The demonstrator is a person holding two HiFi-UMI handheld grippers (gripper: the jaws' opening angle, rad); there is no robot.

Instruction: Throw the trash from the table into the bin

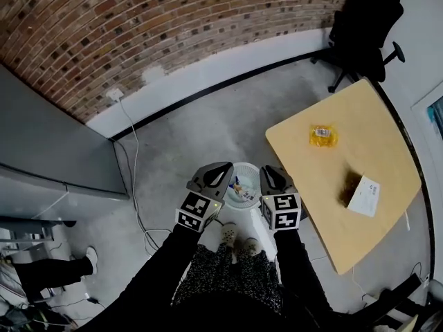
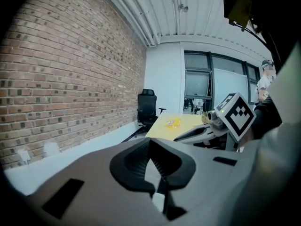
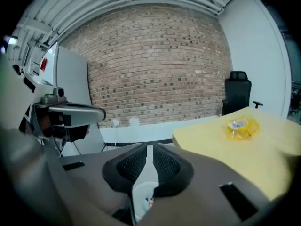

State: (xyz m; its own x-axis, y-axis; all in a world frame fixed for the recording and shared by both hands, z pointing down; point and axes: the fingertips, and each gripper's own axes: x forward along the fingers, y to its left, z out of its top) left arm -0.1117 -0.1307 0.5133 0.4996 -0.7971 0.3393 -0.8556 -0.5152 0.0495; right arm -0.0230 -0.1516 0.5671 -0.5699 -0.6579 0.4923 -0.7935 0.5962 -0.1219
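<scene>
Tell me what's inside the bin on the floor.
In the bin lie a few small scraps, one bluish. The left gripper and right gripper cover its sides, hiding anything there.

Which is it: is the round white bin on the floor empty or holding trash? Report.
Holding trash: in the head view, the round white bin has small coloured scraps lying inside it.

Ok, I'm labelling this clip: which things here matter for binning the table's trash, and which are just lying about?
Job in hand: yellow wrapper, brown item, white card, table, bin.
Lying about: office chair, grey cabinet, floor cable, wall socket.
</scene>
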